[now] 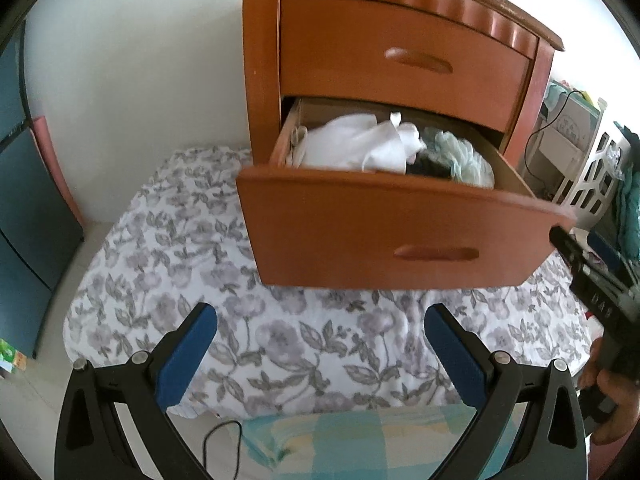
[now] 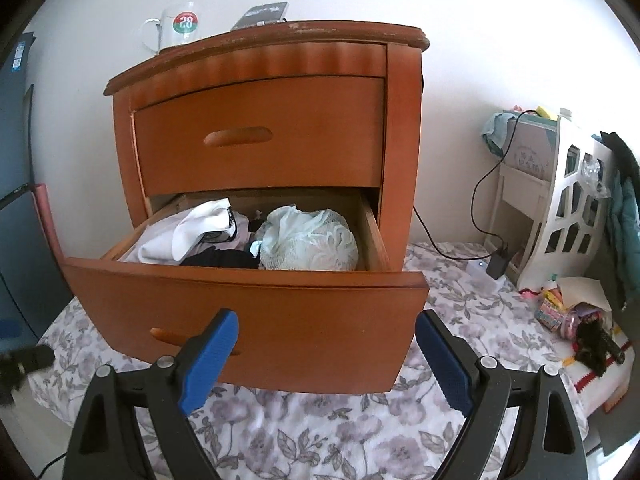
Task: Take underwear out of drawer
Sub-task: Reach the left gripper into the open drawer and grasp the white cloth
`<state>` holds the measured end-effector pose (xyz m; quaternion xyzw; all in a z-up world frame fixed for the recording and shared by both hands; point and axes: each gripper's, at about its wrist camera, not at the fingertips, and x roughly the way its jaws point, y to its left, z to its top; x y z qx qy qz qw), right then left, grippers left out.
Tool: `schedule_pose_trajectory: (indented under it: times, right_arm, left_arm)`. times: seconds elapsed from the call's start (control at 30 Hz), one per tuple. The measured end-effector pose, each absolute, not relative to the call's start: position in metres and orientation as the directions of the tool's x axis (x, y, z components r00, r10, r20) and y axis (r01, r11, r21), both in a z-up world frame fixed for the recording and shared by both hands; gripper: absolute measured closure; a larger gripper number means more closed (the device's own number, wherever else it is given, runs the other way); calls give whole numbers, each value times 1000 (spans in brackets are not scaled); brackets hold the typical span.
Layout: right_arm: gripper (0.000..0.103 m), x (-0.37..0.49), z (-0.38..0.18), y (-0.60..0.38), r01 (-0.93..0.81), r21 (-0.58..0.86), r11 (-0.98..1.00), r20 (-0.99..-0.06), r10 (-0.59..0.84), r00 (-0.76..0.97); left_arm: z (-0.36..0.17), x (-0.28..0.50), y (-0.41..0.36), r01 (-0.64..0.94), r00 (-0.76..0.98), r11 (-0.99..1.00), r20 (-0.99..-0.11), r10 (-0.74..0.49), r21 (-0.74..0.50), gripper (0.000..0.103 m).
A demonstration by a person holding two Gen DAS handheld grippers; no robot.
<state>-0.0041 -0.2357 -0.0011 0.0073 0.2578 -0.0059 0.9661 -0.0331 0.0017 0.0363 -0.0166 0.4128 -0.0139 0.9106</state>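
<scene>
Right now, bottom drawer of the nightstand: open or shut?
Open. The bottom drawer is pulled well out, exposing white clothing and a pale green lace garment inside. The top drawer sits shut.

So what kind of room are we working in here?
Most likely a bedroom: a wooden nightstand with its lower drawer open on clothes, standing on a floral bedsheet, with a mug on top.

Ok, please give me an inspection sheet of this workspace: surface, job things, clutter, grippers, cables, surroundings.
Surface: floral cloth under the nightstand.
Job's things: lower drawer pulled open; white garment, pale lace garment and a dark one inside.
Clutter: glass mug on top; toys at right.
Grippers: left hand-held gripper and right hand-held gripper open, holding nothing.
Cables: black cable to a charger.
Surroundings: white wall, white rack.
</scene>
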Motion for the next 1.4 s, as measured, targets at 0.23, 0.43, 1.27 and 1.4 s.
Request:
schedule_pose_trajectory:
  times: [0.23,0.43,1.27,1.4]
  right_arm:
    - [11,-7,-1,-240,40,13,999,-501,-28,865]
    - [11,-7,-1,-235,28,-15,1000,-501,-31,865]
    - [11,-2,-9,-237,16,-16,1000,-528,-23,849]
    - [11,0,-10,-237,12,-16,1000,-538,-19,843]
  left_arm:
    - [70,9,4,45,642,997,-763,-78,-65,0]
    - [88,53,-20,122,622,991,-782,-37,50,0]
    - [26,190,-82,245,435,882,-859,270,402,0]
    - [23,205,-71,194,429,898,-858,284,394,0]
